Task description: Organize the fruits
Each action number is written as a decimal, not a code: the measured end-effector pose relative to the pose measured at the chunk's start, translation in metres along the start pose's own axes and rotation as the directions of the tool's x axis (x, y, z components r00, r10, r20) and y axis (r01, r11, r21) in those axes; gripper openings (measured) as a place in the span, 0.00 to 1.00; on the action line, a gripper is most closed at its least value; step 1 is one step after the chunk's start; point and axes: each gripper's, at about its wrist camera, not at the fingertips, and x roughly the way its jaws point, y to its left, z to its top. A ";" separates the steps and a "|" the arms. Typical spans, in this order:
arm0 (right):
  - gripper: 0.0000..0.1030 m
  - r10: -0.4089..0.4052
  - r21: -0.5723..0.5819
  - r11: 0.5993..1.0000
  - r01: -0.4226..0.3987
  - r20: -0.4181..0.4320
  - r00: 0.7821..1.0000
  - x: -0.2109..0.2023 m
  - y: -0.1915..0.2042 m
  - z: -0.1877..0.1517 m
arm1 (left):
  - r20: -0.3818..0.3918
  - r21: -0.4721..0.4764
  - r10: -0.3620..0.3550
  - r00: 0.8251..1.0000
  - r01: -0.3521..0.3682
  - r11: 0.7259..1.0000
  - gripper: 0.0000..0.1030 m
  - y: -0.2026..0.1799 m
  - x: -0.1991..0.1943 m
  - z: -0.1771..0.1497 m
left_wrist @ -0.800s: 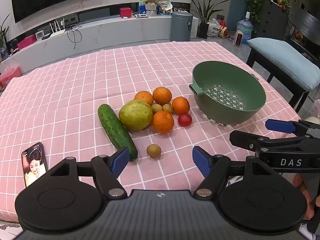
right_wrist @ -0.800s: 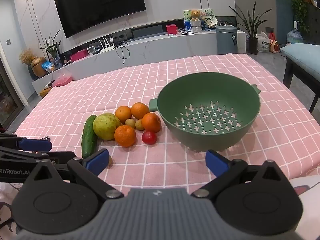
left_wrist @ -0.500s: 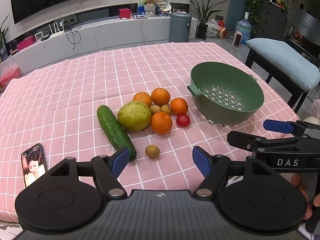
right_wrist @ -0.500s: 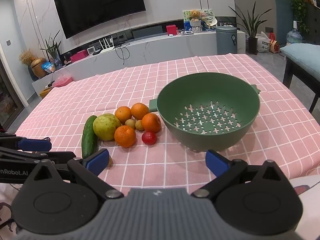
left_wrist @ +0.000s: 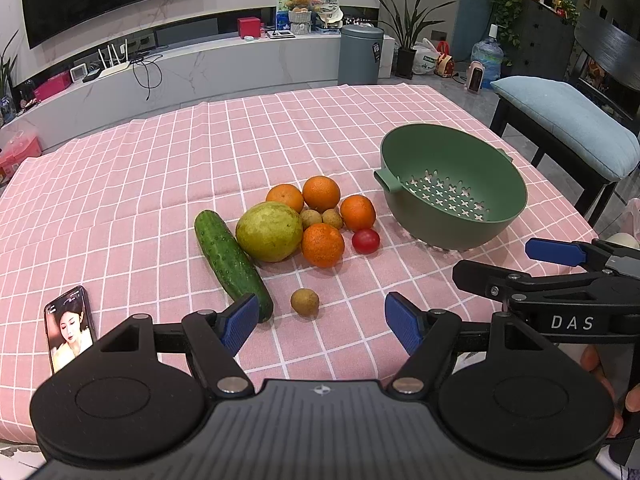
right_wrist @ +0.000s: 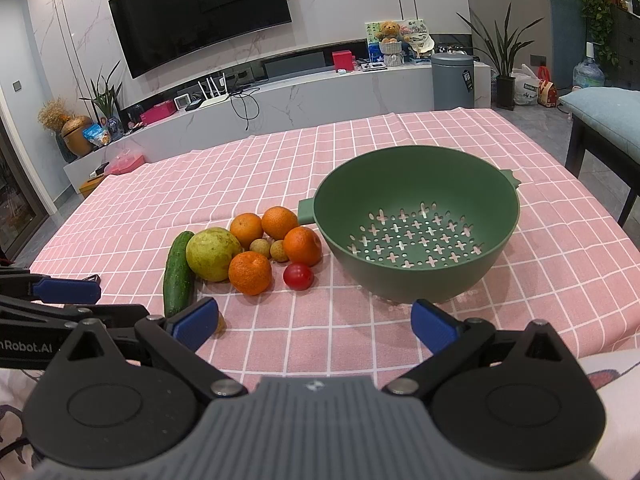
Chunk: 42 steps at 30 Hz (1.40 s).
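Left wrist view: the left gripper [left_wrist: 322, 318] is spread wide with nothing in it, and a little brown fruit [left_wrist: 305, 301] sits on the pink tablecloth [left_wrist: 160, 184] just ahead between the fingertips. Right gripper [right_wrist: 314, 322] is released too, facing the empty green colander [right_wrist: 416, 220], with the fruit pile [right_wrist: 256, 252] to its left.

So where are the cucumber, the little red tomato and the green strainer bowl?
cucumber [left_wrist: 231, 260]: left wrist view, middle of its length.
tomato [right_wrist: 298, 276]: right wrist view, centre of its skin.
green colander [right_wrist: 416, 168]: right wrist view, far inner wall.
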 end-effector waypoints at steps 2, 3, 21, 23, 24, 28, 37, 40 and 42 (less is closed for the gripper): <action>0.96 0.000 0.000 1.000 0.000 0.000 1.000 0.000 0.000 0.000 | 0.000 0.000 0.000 1.000 0.000 1.000 0.82 0.000 0.000 0.000; 0.96 0.000 0.000 1.000 0.000 0.000 1.000 0.000 0.000 0.000 | 0.000 0.000 -0.001 1.000 0.001 1.000 0.82 0.000 0.000 0.000; 0.96 -0.002 0.001 1.000 0.002 0.000 1.000 0.000 0.000 0.000 | 0.000 -0.001 -0.002 1.000 0.002 1.000 0.82 0.000 0.000 0.000; 0.96 -0.001 0.001 1.000 0.001 -0.001 1.000 0.000 -0.001 0.000 | -0.003 0.000 -0.001 1.000 0.001 1.000 0.82 0.002 0.000 0.000; 0.96 -0.002 0.002 1.000 0.002 -0.001 1.000 0.000 -0.001 0.000 | -0.004 0.000 -0.001 1.000 0.001 1.000 0.82 0.002 0.001 0.000; 0.96 -0.006 0.000 1.000 0.006 -0.006 1.000 0.001 -0.002 0.000 | -0.006 0.009 -0.001 1.000 0.002 1.000 0.82 0.000 -0.004 0.000; 0.95 0.034 -0.052 0.998 -0.034 -0.010 0.999 0.006 0.010 0.014 | -0.004 -0.022 -0.003 1.000 0.002 1.000 0.77 0.031 0.008 0.016; 0.80 0.064 -0.104 0.992 -0.066 -0.025 0.998 0.018 0.023 0.021 | -0.016 -0.061 0.018 1.000 -0.019 0.998 0.63 0.048 0.019 0.026; 0.74 0.067 -0.152 0.986 -0.073 -0.046 0.997 0.029 0.034 0.025 | -0.030 -0.096 0.020 0.999 -0.023 0.995 0.58 0.060 0.029 0.032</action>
